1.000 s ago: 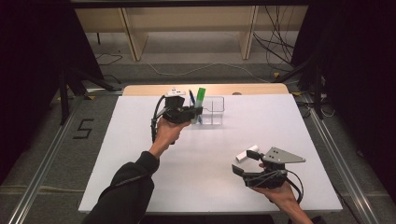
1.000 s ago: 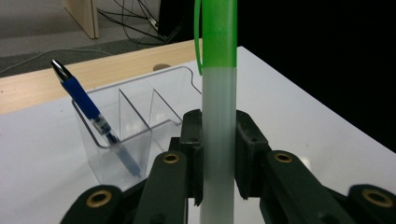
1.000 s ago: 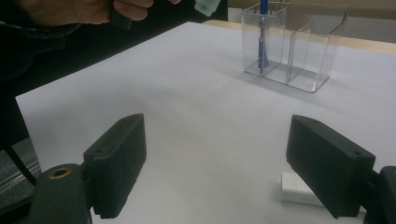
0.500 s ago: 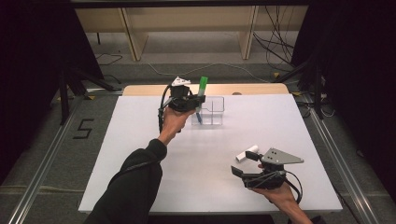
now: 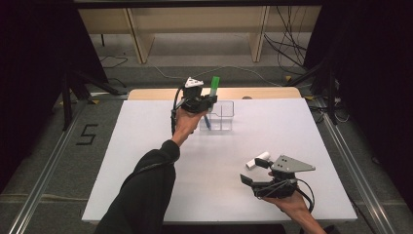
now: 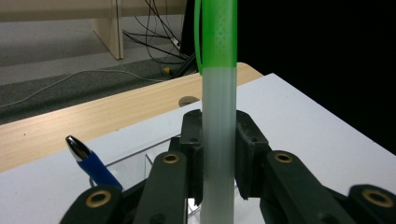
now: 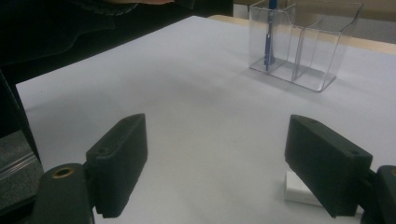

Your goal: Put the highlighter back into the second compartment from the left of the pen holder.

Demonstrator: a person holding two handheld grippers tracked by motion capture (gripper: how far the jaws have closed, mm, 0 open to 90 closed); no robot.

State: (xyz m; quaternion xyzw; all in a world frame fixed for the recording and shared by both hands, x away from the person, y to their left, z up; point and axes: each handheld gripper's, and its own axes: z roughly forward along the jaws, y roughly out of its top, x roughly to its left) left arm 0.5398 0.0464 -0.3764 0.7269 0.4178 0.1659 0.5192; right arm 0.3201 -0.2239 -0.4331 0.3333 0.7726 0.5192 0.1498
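My left gripper is shut on a marker with a green cap and a pale body, held nearly upright. It hovers above the left end of a clear divided box. In the left gripper view the marker stands clamped between the black jaws, with the box's rim below. A blue pen leans in the box's left compartment, and its tip pokes up. My right gripper rests open near the front right, beside a small white object. Nothing lies between its wide-apart jaws.
The white table top spreads between the two hands. A wooden strip runs along its far edge. In the right gripper view the clear box with the blue pen stands ahead, and the white object lies by the right jaw.
My left gripper has carried the marker farther away and to the right, from beside the box to above its left end. The right gripper has stayed put.
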